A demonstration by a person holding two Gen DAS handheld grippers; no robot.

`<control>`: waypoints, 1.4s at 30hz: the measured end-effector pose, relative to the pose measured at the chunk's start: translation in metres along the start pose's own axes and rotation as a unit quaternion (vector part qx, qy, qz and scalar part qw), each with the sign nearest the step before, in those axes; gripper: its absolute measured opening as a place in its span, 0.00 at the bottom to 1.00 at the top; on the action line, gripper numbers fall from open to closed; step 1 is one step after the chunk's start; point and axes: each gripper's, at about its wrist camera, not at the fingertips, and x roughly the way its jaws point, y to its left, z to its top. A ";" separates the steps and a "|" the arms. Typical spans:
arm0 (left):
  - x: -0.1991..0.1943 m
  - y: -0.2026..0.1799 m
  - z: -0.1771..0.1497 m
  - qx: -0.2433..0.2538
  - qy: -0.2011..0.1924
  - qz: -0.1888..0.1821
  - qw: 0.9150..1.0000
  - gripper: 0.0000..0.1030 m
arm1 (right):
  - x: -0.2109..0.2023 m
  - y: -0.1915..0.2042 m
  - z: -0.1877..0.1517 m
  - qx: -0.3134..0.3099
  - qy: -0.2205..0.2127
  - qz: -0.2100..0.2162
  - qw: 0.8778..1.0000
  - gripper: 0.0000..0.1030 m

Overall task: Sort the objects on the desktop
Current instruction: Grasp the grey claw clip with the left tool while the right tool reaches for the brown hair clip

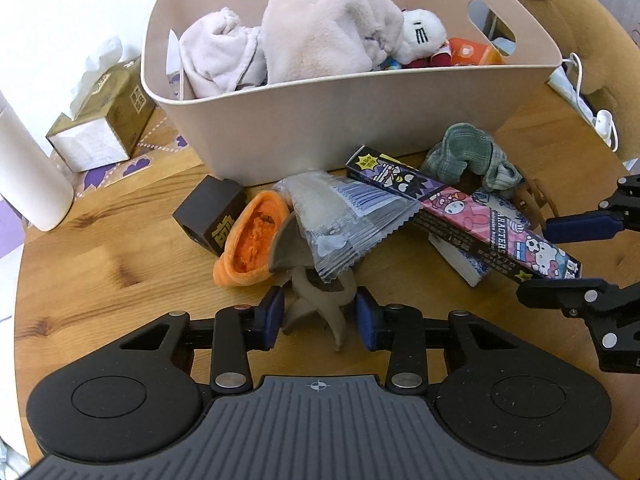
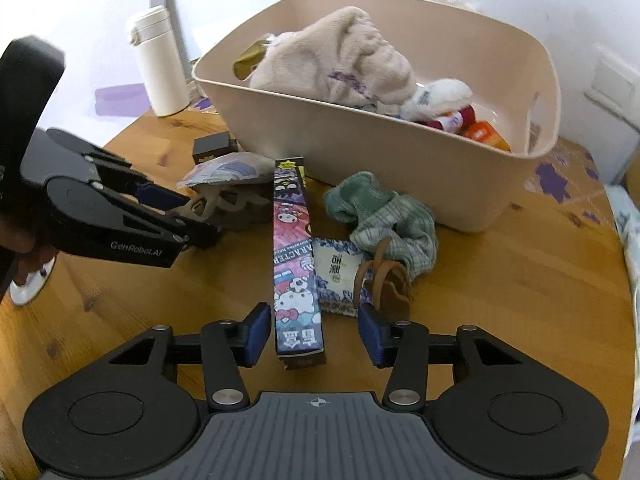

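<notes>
A beige bin holds plush towels and toys at the back of the wooden table; it also shows in the right wrist view. My left gripper is open, its pads on either side of a taupe hair claw, not closed on it. A clear plastic packet and an orange sock lie on the claw's far end. My right gripper is open around the near end of a long cartoon-printed box. That box also shows in the left wrist view.
A green checked cloth, a blue-and-white small box and a brown hair claw lie beside the long box. A black box, a tissue box and a white bottle stand to the left.
</notes>
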 end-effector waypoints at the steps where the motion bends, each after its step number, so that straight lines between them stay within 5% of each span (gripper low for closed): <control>1: -0.001 -0.001 0.000 0.003 -0.001 0.002 1.000 0.37 | -0.002 0.000 -0.001 0.003 -0.003 0.002 1.000 0.52; 12: -0.013 -0.006 -0.007 0.014 -0.005 0.007 1.000 0.37 | -0.003 -0.003 -0.003 0.027 0.000 0.019 0.999 0.25; 17: -0.016 -0.005 -0.011 0.010 0.003 0.006 1.000 0.37 | -0.004 -0.007 -0.009 0.062 0.015 0.027 0.998 0.65; 36: -0.027 -0.009 -0.015 0.016 0.002 0.003 1.000 0.36 | -0.026 -0.047 0.012 0.087 -0.074 -0.042 0.993 0.58; 42: -0.024 -0.009 -0.015 0.015 0.008 0.000 1.000 0.35 | -0.011 -0.055 0.016 0.082 -0.042 -0.055 0.994 0.58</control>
